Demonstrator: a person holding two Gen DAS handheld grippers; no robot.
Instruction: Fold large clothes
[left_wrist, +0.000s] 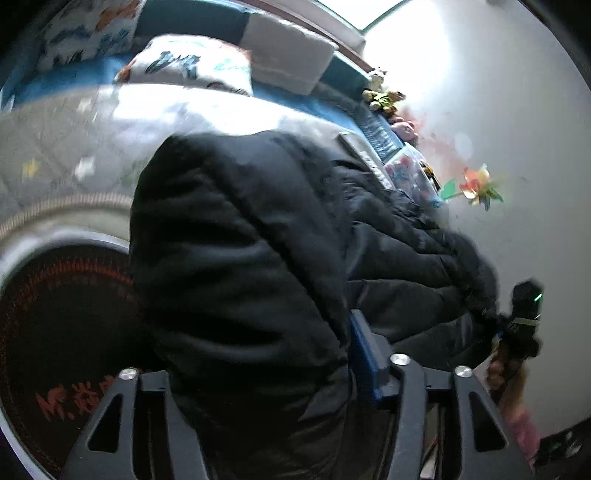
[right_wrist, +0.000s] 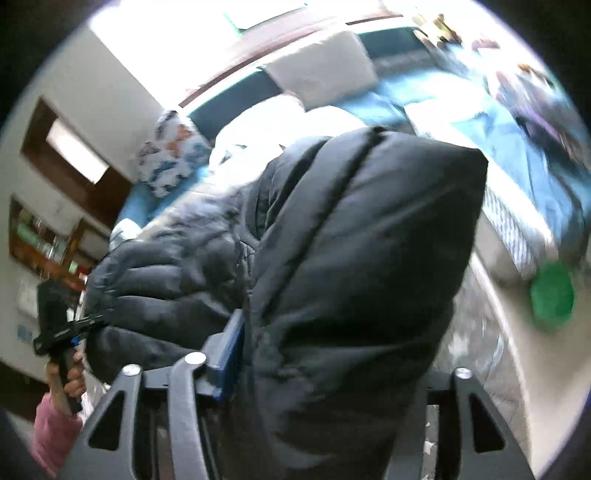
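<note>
**Black puffer jacket carried between two tongs**

Nearest, between the prongs of the left tongs (left_wrist: 258, 373): a thick fold of the black puffer jacket (left_wrist: 240, 240), blue pad against its side; whether pinched or merely cradled, cannot tell. Same at the right tongs (right_wrist: 332, 369): padded bulk filling the gap, grip itself not discernible. Held at two ends, probably to keep the bulky garment spread and off the bedding for folding. Beyond the jacket, a grey quilt (left_wrist: 55, 147); farther, patterned pillows (left_wrist: 184, 66) and a blue headboard (left_wrist: 343, 70). Beside the left tongs, a red-lettered dark rug (left_wrist: 62, 314).
</note>
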